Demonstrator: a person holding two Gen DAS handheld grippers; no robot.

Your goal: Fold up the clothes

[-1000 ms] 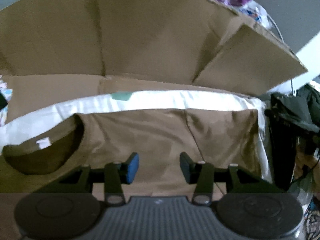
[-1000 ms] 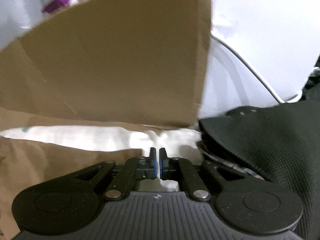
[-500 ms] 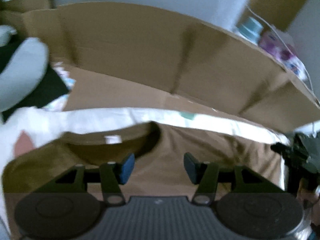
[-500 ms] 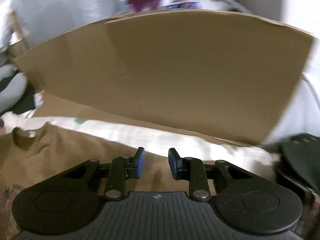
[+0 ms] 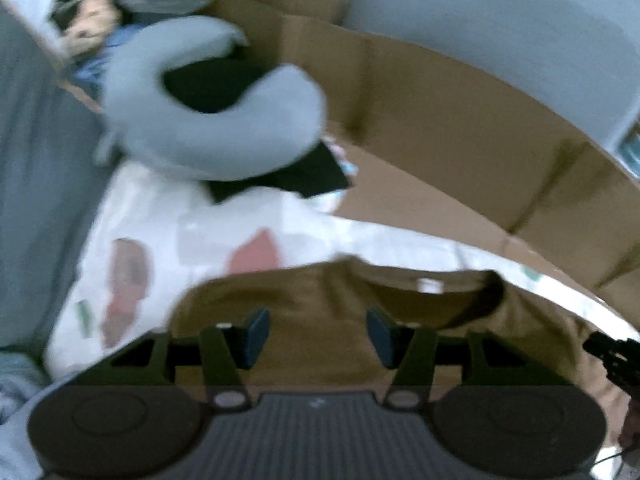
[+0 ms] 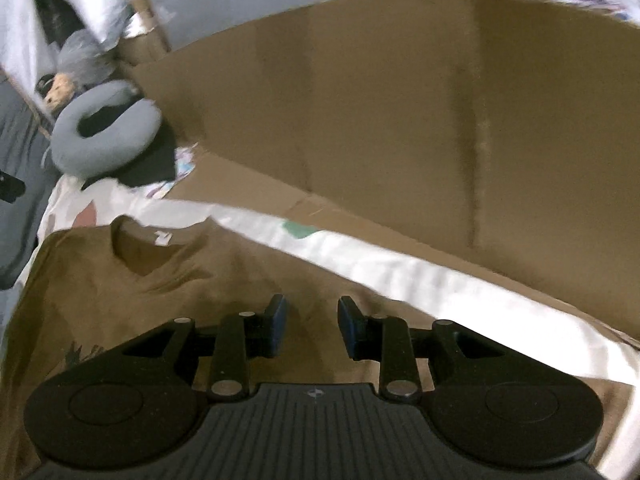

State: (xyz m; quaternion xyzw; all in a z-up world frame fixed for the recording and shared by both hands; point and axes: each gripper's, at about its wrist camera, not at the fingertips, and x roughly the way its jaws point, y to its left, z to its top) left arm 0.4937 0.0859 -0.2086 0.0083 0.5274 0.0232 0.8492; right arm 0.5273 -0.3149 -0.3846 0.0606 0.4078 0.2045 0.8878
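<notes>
**Q.** What does the figure show, and what has just changed?

**A.** A brown T-shirt (image 6: 224,280) lies flat on a white patterned sheet (image 6: 400,268), in front of a cardboard wall (image 6: 400,120). A second ago the right gripper (image 6: 308,326) was pressed together at the shirt's edge beside a black garment; its jaws have just been opening, and now stand apart above the shirt body with nothing between them. The left gripper (image 5: 316,336) is also spread and empty. Earlier it faced the shoulder and sleeve; it now looks over the shirt's opposite side, with the collar (image 5: 432,300) to its right and a grey neck pillow (image 5: 216,120) beyond the sheet.

**Q.** What does that imply for the task?

**A.** Probably a release after one adjustment or fold, with both tools travelling towards the collar end for a fresh hold. No grip exists at present, so the next fold has not begun.

**Q.** Is any writing legible?

**A.** No. A small white neck label (image 6: 162,237) sits inside the collar, but its print is too small and blurred. A dark printed motif (image 6: 82,354) at the shirt's lower left edge is likewise unreadable.
</notes>
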